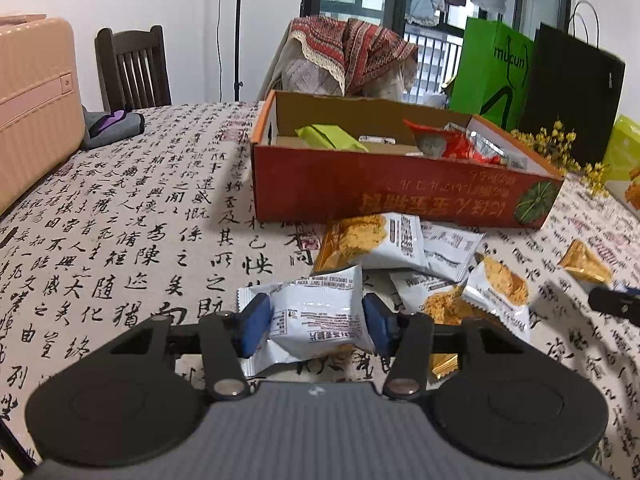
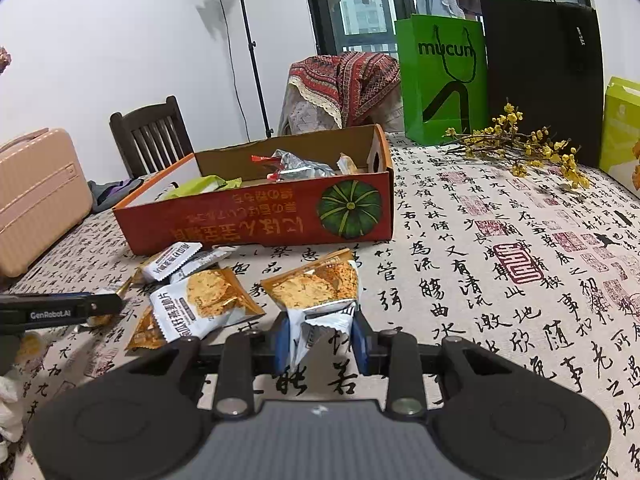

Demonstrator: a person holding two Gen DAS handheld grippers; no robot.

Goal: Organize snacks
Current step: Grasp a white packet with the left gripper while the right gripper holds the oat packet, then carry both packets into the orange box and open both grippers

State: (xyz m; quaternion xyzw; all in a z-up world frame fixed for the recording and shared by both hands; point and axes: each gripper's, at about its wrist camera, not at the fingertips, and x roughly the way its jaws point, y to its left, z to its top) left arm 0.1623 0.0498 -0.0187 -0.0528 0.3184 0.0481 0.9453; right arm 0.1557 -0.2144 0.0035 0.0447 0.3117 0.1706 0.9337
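My left gripper (image 1: 318, 326) is shut on a white snack packet (image 1: 320, 316), its blue pads pressing both sides just above the tablecloth. Several white-and-orange snack packets (image 1: 404, 256) lie in a pile behind it, in front of the orange cardboard box (image 1: 400, 196). That box holds a green packet (image 1: 332, 138) and red and silver packets (image 1: 460, 144). My right gripper (image 2: 320, 340) is shut on an orange-and-white snack packet (image 2: 316, 292), pinched at its crumpled white end. The box (image 2: 260, 216) and the loose packets (image 2: 200, 304) lie to its left, where the left gripper's fingertip (image 2: 80, 308) also shows.
A pink suitcase (image 1: 32, 104) stands at the table's left edge beside a dark wooden chair (image 1: 132, 68). Green (image 2: 440, 80) and black (image 2: 544, 76) paper bags and a yellow flower sprig (image 2: 524, 148) stand at the back right. A folded grey cloth (image 1: 112, 128) lies near the suitcase.
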